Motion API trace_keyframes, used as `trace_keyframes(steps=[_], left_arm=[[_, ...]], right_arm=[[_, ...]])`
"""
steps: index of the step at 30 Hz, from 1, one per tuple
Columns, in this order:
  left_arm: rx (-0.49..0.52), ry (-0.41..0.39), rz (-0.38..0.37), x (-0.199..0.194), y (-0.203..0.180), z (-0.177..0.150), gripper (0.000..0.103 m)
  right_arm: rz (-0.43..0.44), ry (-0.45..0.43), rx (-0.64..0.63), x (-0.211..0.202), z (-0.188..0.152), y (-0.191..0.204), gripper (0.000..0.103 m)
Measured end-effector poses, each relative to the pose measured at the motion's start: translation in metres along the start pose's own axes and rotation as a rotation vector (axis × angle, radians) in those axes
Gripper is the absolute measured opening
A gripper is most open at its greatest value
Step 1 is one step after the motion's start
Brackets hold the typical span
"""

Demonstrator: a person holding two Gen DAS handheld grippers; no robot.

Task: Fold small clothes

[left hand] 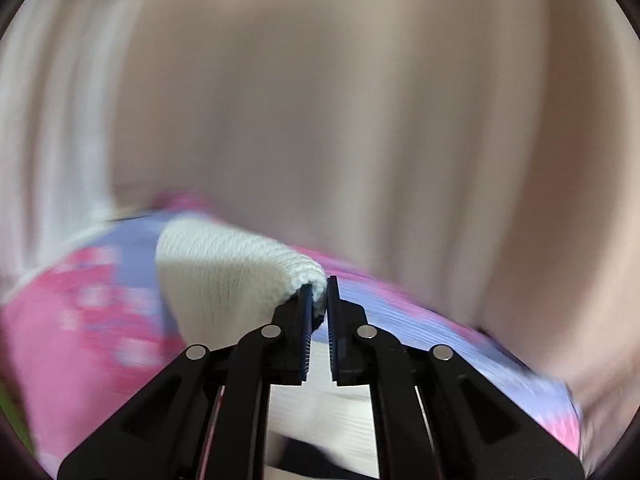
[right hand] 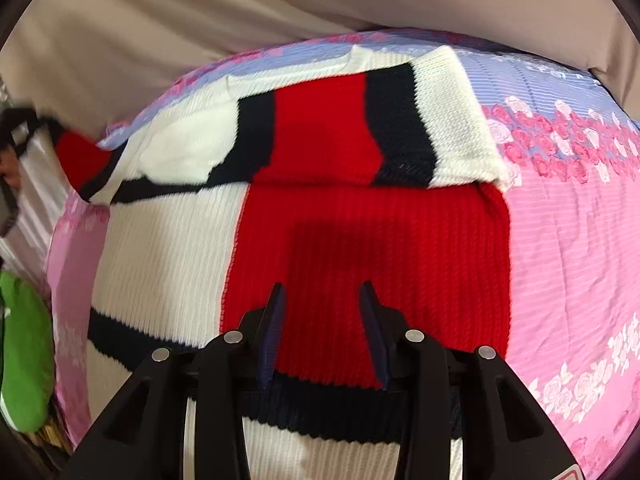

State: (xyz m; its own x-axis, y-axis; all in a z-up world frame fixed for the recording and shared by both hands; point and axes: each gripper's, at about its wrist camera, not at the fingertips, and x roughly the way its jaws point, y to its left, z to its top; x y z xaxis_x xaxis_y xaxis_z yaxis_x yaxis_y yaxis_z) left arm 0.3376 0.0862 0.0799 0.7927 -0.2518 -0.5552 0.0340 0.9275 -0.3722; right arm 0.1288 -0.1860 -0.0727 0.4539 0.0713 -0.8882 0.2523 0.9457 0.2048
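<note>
Pink and blue flowery bedspread (right hand: pixel 568 216) below, beige curtain (right hand: pixel 160 20) far behind. One knit sweater (right hand: pixel 360 248), spread flat, one sleeve folded across. Left gripper (left hand: pixel 319 296) pinched tight on a white knit edge (left hand: pixel 224 272), lifted. Right gripper (right hand: pixel 324 300) wide open, holding nothing, just above the red part. Fold halfway, probably. Next: carry the edge over, lay flat. Two grippers, one green thing (right hand: pixel 24 352) at left.

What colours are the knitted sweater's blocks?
Red, white and navy-black blocks on the sweater, clearest in the right wrist view.
</note>
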Motion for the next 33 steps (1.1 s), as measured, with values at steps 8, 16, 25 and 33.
trace_keyframes(steps=[8,16,25,33], left_arm=[[0.027,0.426,-0.180,0.054,-0.122,-0.184,0.034],[-0.372,0.302,-0.027,0.033,0.000,-0.166,0.056],[-0.630,0.276,0.109,0.061,0.073,-0.147,0.047],[-0.567,0.325,0.161,0.066,0.085,-0.148,0.022]], right_arm=[[-0.040,-0.057,0.100,-0.012,0.011,-0.045,0.043],[0.030,-0.086,0.114,-0.007,0.041,-0.064,0.048],[-0.062,-0.127,-0.197,0.059,0.138,0.058,0.059],[-0.102,-0.113,-0.208,0.101,0.178,0.079,0.007]])
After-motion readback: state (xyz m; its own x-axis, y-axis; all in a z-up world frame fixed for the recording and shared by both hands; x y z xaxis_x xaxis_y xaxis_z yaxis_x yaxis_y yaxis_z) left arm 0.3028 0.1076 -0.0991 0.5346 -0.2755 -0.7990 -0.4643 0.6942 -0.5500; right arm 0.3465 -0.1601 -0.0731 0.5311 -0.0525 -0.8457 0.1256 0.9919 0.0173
